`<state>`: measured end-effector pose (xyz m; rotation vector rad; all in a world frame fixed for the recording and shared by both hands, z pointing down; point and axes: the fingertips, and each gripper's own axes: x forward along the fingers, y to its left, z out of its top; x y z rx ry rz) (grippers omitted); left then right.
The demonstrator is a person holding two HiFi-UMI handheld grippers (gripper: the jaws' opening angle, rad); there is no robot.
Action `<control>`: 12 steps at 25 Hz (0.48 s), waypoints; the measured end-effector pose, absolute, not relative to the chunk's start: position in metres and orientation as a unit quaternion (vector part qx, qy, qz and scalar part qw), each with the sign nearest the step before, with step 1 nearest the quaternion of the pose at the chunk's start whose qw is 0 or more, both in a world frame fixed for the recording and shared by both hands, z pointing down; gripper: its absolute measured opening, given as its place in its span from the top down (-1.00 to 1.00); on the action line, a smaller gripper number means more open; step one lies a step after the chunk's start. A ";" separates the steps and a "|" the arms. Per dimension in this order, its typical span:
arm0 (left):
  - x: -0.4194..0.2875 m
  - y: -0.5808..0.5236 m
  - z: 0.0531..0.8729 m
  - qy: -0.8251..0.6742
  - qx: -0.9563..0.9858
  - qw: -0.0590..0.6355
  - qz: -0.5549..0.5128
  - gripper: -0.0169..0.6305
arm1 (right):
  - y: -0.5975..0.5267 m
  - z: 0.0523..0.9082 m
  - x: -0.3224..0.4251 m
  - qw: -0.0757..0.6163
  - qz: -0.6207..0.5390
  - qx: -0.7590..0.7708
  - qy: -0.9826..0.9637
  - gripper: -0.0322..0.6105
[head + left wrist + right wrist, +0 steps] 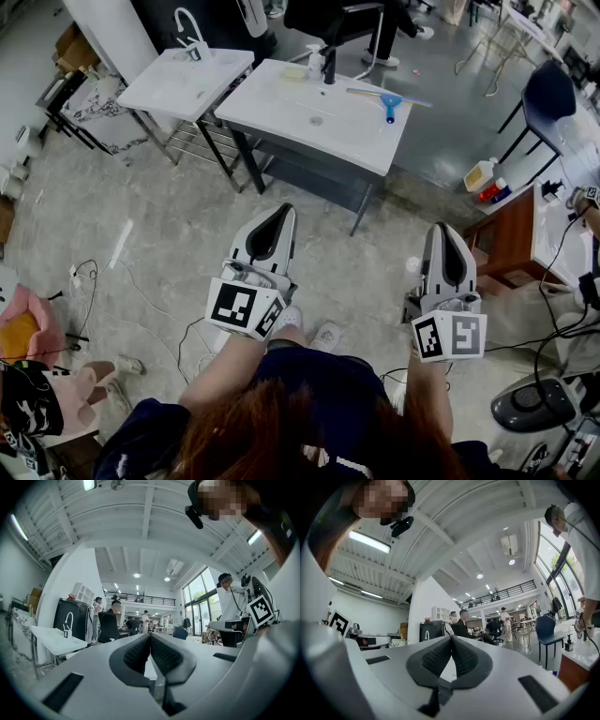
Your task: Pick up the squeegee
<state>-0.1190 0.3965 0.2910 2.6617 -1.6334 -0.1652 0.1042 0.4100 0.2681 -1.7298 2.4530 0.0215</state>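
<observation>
Holding left gripper (279, 214) and right gripper (442, 232) level, fingers pressed together on nothing, well short of the squeegee (388, 101) lying on the counter (281, 117). Approach step, probably; next, stepping closer and opening fingers around its blue handle.

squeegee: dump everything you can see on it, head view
The squeegee is T-shaped: a long, thin, pale blade bar with a short bright-blue handle, plastic by the look of it. It lies flat on the white washbasin top, to the right of the black faucet and near the top's far right corner. The bar runs roughly along the far edge and the handle points back toward the person. Only the basin top touches it. Finer detail is too small to make out.
</observation>
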 end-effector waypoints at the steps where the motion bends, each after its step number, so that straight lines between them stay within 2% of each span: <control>1: -0.118 0.397 0.291 -0.522 0.851 0.006 -0.052 0.89 | 0.411 0.269 0.104 0.070 0.008 -0.575 0.815 0.85; 12: -0.109 0.402 0.292 -0.513 0.857 0.004 -0.049 0.89 | 0.419 0.267 0.104 0.081 0.005 -0.577 0.812 0.85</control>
